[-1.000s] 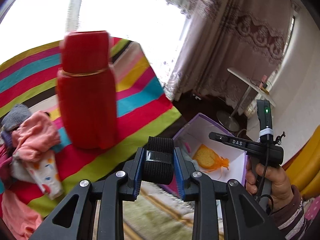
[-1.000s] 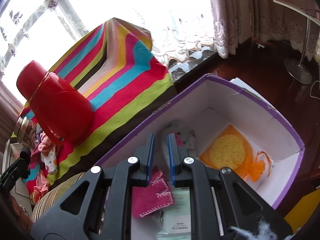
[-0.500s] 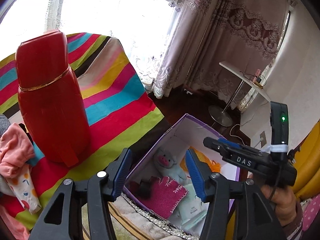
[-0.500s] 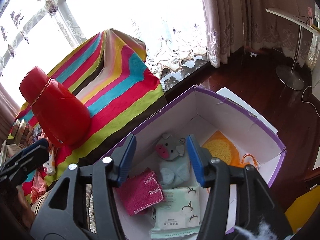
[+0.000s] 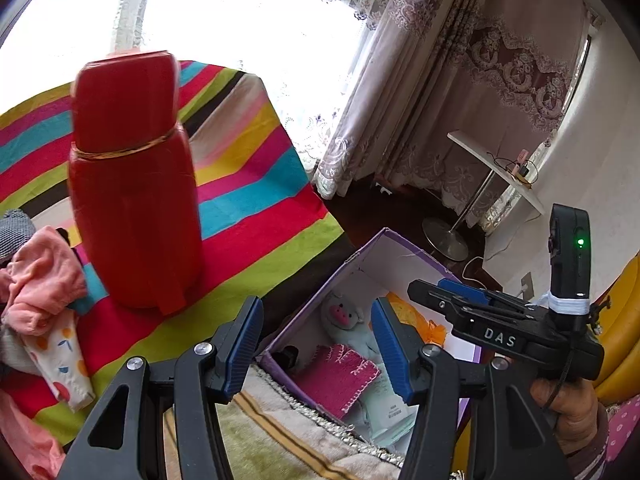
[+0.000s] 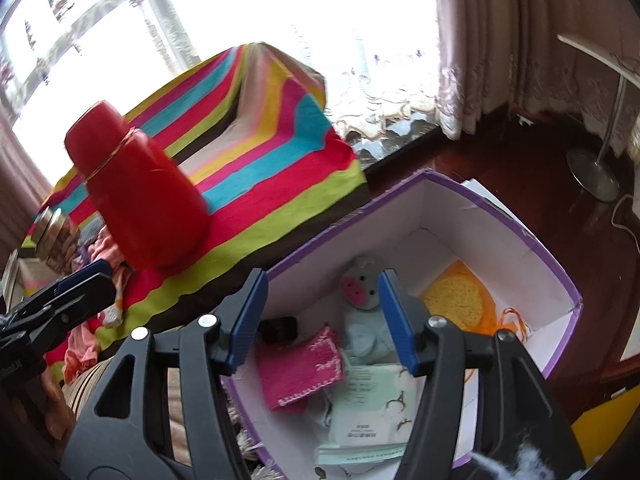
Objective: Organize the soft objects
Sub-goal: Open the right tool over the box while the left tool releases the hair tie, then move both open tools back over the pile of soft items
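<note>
Both grippers hung over the purple-rimmed box (image 6: 496, 216), spread wide and holding nothing: the left gripper (image 5: 316, 344) and the right gripper (image 6: 320, 316), whose jaws had just been opening. Inside lay the plush pig (image 6: 362, 300), the pink knitted cloth (image 6: 300, 364) and a small black roll (image 6: 280, 328), probably a band. The remaining pile of clothes (image 5: 40, 292) sat on the striped blanket (image 5: 256, 200), off to the left gripper's side and nearer it.

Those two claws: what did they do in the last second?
Both let go. The left claw dropped a black roll and the right claw the grey pig toy; both now lie in the purple box. Their jaws have just been opening and stand empty. The red flask stayed put.
</note>
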